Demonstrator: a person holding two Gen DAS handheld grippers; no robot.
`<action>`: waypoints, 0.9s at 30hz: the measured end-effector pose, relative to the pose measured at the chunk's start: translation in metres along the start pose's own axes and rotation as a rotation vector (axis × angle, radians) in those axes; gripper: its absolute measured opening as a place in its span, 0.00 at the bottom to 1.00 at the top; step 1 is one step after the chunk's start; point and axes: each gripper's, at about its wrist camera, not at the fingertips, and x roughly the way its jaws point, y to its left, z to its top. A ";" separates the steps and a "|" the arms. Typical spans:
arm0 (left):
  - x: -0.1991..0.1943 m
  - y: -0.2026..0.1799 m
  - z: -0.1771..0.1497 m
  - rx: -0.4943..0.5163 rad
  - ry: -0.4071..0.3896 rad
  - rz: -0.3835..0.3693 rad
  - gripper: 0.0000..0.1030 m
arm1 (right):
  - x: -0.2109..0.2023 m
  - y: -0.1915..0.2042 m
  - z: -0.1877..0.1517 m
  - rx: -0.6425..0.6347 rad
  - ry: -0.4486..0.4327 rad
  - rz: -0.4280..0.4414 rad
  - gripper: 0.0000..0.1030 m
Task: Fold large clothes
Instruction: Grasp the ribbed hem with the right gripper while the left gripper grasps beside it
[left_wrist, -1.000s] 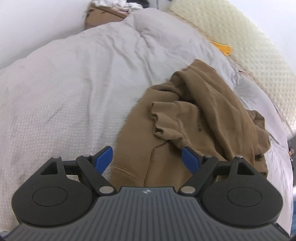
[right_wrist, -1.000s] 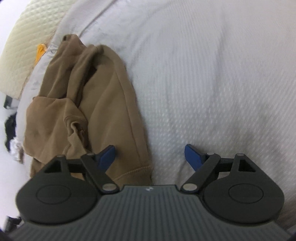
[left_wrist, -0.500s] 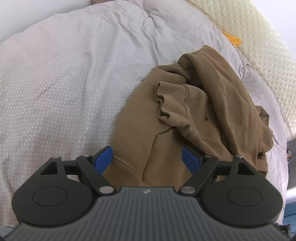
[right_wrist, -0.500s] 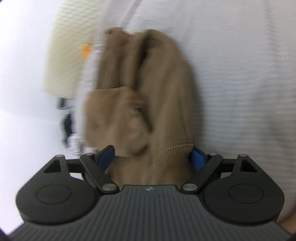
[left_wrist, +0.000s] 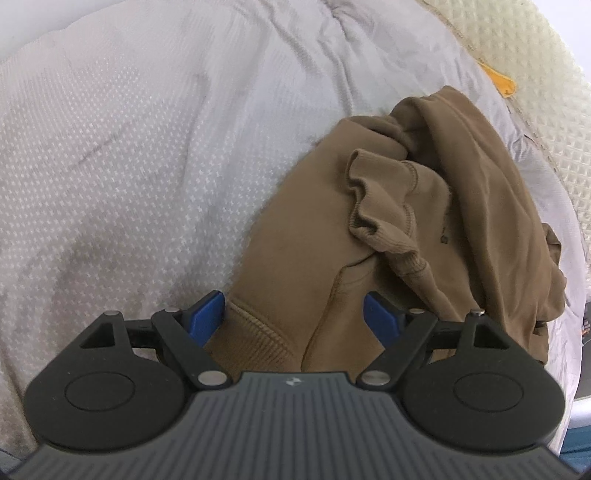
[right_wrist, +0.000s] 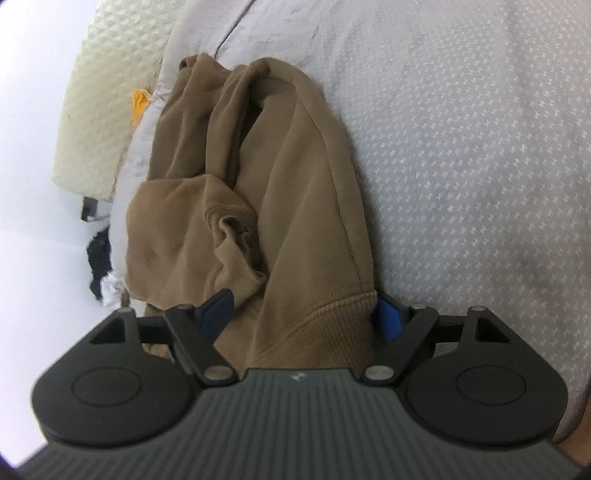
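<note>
Here, the widest thing before me is a bed (left_wrist: 155, 155) under a pale grey duvet with a fine white dotted weave, creased toward the far end. A cream quilted headboard or pad (left_wrist: 546, 74) curves along one edge, cut off by the frame, with a small orange scrap (left_wrist: 500, 79) tucked against it. I cannot make out what the scrap is.

On the duvet lies a crumpled brown sweatshirt (left_wrist: 424, 221), bunched near the bed's edge. A ribbed cuff (left_wrist: 373, 218) sits folded on top, and the ribbed hem (left_wrist: 255, 332) faces me. Its lower part is hidden behind both gripper bodies, so its full shape is unclear.

My left gripper (left_wrist: 293, 315) has its blue pads spread wide, the hem corner lying between them without being pinched. My right gripper (right_wrist: 308, 312) straddles the opposite hem corner (right_wrist: 340, 314); its jaws are closing, but the pads do not yet press the cloth. The far blue pad is partly hidden behind the hem.

Beyond the bed's edge in the right view are dark and white shapes (right_wrist: 99, 266), too blurred to name.

Compared with a second ago, the left view has come lower and closer to the sweatshirt, and the right gripper, then over bare duvet, now frames the hem.
</note>
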 end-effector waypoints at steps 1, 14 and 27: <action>0.002 0.002 0.001 -0.013 0.001 -0.007 0.83 | -0.001 0.001 -0.002 -0.005 0.000 -0.006 0.80; -0.027 -0.013 -0.011 0.111 -0.046 -0.309 0.83 | 0.002 0.004 0.007 -0.017 -0.078 -0.039 0.78; 0.023 -0.012 0.000 -0.032 0.042 -0.091 0.83 | 0.017 0.002 0.011 -0.019 -0.055 -0.063 0.79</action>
